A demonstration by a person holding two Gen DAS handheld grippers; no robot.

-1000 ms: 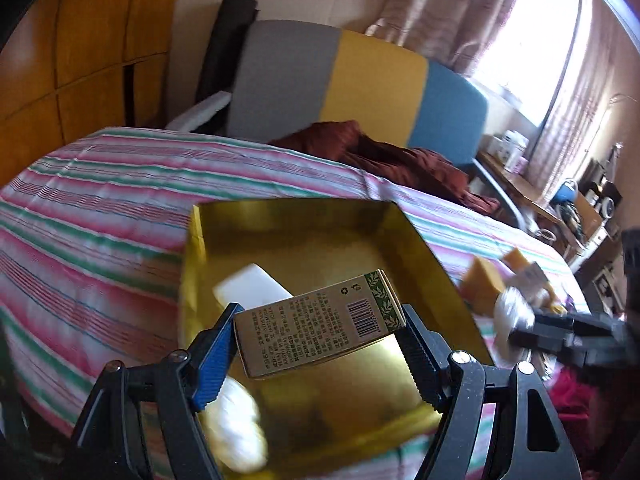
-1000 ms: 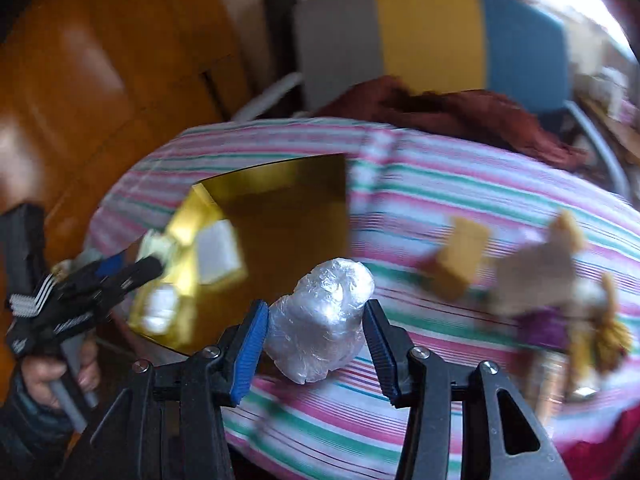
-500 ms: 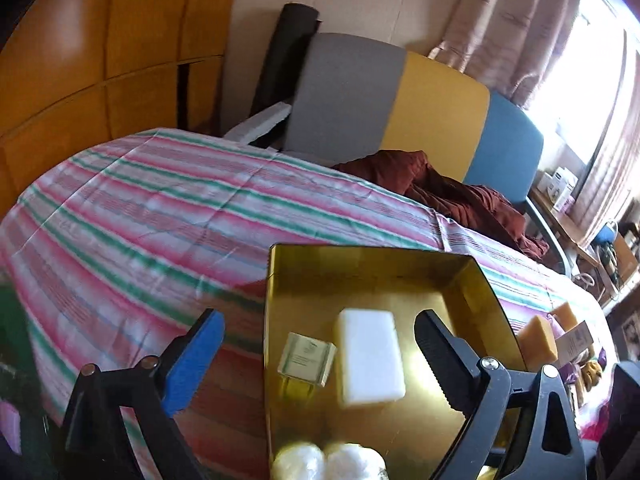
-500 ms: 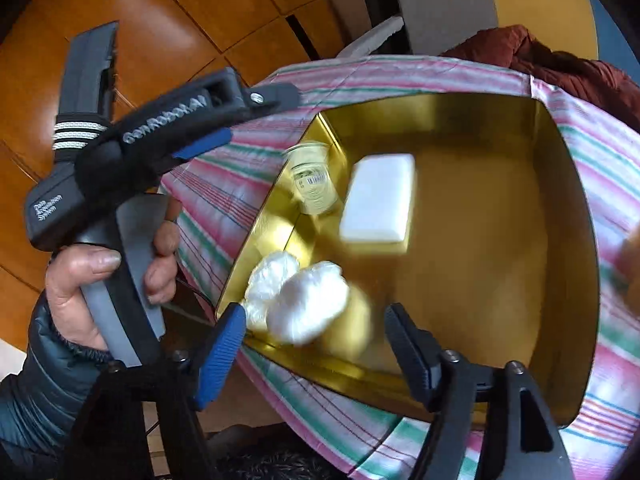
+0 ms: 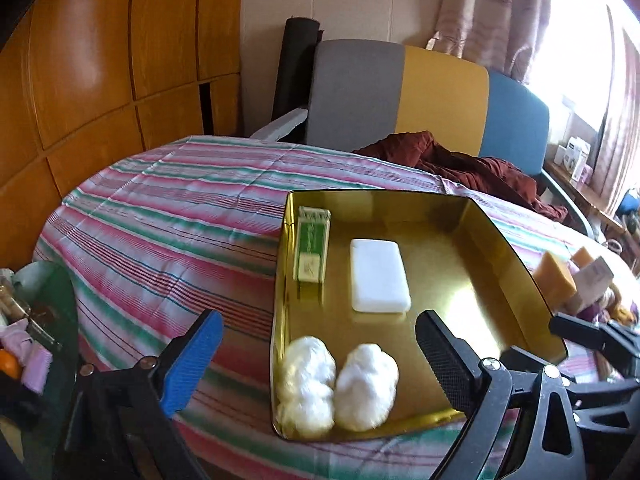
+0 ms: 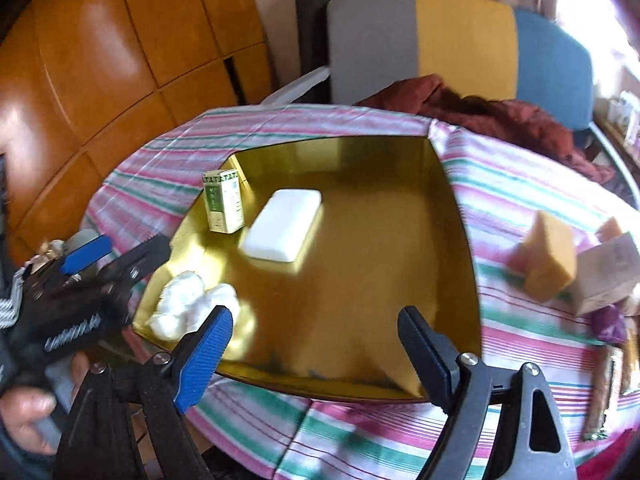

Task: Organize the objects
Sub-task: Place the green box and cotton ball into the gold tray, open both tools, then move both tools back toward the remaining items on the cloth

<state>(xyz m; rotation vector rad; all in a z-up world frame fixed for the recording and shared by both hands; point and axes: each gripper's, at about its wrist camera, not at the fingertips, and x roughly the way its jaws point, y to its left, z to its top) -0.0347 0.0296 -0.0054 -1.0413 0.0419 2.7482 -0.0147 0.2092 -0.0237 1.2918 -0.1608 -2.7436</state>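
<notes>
A gold tray (image 5: 500, 240) (image 6: 452, 240) sits on the striped tablecloth. In it stand a green-and-cream box (image 5: 311, 243) (image 6: 222, 201), a white block (image 5: 379, 275) (image 6: 283, 225) and two white wrapped balls (image 5: 336, 384) (image 6: 188, 312) at the near left corner. My left gripper (image 5: 320, 360) is open and empty above the tray's near left edge. My right gripper (image 6: 316, 352) is open and empty above the tray's near edge. The left gripper also shows in the right wrist view (image 6: 116, 256).
An orange sponge block (image 6: 550, 256) (image 5: 556, 274), a pale box (image 6: 608, 276) and other small items lie on the cloth right of the tray. A chair with a dark red cloth (image 5: 460, 164) stands behind the table. A side table with clutter (image 5: 24, 340) is at the left.
Both grippers let go: the box now stands in the tray's far left corner, the wrapped ball lies beside the other one. Both grippers have pulled back, open.
</notes>
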